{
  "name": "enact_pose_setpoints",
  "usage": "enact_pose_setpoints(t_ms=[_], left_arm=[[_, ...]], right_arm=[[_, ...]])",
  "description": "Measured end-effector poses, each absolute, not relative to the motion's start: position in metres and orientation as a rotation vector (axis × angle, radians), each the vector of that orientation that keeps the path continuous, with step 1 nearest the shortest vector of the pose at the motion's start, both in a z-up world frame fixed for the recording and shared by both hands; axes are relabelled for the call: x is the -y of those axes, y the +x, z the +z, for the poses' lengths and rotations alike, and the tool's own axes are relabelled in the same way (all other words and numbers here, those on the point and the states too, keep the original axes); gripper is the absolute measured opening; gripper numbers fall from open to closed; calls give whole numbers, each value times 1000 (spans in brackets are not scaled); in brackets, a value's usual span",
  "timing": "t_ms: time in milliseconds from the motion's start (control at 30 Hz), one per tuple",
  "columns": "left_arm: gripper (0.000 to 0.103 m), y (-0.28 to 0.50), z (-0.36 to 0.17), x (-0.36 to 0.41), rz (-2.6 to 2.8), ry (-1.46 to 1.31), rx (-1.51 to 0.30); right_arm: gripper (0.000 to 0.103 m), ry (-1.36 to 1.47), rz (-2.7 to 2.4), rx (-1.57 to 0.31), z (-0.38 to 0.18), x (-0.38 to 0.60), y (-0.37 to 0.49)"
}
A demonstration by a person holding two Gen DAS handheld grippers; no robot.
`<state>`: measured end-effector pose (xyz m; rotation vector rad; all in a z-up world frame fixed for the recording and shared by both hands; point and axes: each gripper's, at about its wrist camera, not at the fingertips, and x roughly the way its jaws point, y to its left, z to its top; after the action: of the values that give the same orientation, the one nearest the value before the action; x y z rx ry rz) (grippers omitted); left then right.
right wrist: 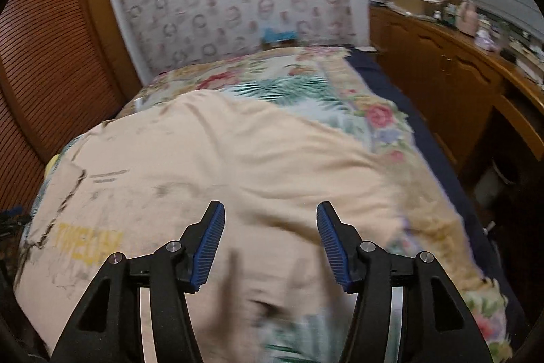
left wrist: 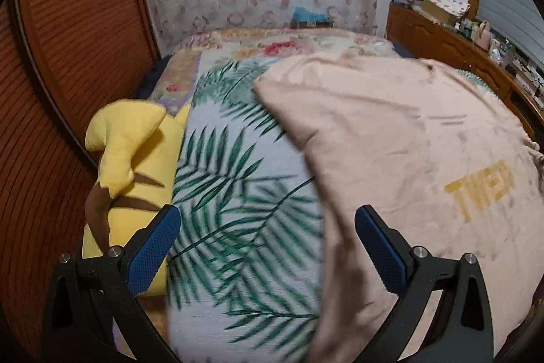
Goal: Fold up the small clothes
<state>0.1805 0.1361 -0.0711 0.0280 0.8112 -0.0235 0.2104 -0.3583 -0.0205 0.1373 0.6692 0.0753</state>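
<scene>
Across the bed (right wrist: 438,138) you'd spread the shirt (left wrist: 408,138) flat for folding; left gripper (left wrist: 267,242) and right gripper (right wrist: 270,242) jaws wide, empty.

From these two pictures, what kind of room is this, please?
Most likely a bedroom: a bed with a floral cover, a yellow plush toy beside it, and a wooden dresser along the wall.

- Left tongs (left wrist: 267,247): jaws spread wide, blue ribbed pads (left wrist: 153,256) facing each other, nothing pressed between them; tilted downward.
- Right tongs (right wrist: 270,244): jaws parted about halfway, blue pads (right wrist: 209,247) clear of any contact, nothing gripped; angled downward, picture blurred.
</scene>
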Motion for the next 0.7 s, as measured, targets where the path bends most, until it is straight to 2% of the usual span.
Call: enact_pose_setpoints(t_ms=[300, 700], left_arm=[[103, 180, -52, -70, -155, 37, -744], [103, 190, -71, 9, -305, 146, -808]], right_arm=[[58, 190, 35, -720, -10, 377, 209], [58, 206, 90, -783, -4, 373, 237]])
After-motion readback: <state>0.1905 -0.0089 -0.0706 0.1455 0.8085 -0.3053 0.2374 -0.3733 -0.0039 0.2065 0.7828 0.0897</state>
